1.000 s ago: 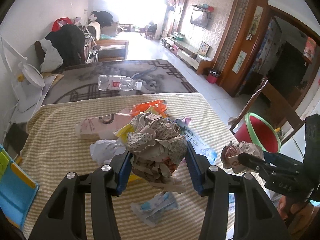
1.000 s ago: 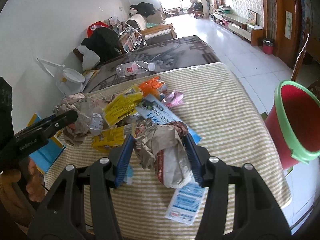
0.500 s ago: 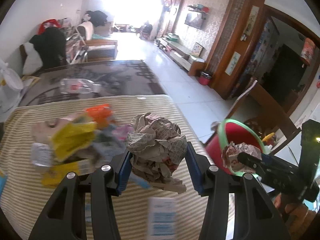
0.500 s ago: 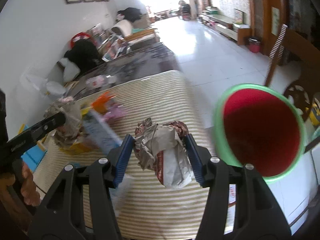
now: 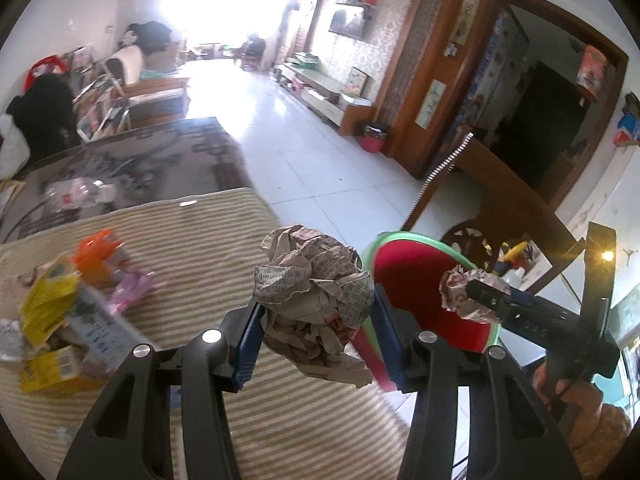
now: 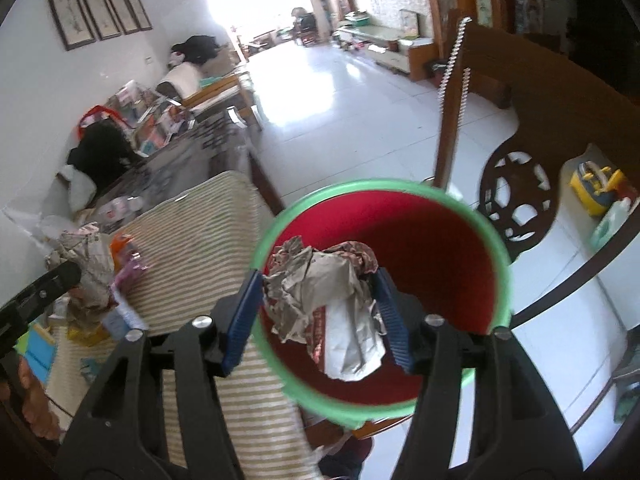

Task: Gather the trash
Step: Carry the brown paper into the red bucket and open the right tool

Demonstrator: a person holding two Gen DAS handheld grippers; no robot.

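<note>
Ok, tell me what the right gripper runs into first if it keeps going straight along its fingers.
Probably the inside of the red bucket: the right gripper points into its green-rimmed mouth. Its jaws have just been opening, with the crumpled paper wad between them. Depth to the bucket wall is unclear.

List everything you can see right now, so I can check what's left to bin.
bucket: 1, red with green rim, on the floor past the table's end
left wad: 1, grey newspaper, in left gripper
right wad: 1, grey-white paper, over the bucket
wrappers: several, yellow, orange, pink, on the tablecloth
tablecloth: 1, beige striped
bottle: 1, clear, blurred, beyond the cloth
chair: 1, brown wood, behind the bucket
left gripper: black, blue pads, clamped on left wad
right gripper: jaws just opening, right wad between them
</note>
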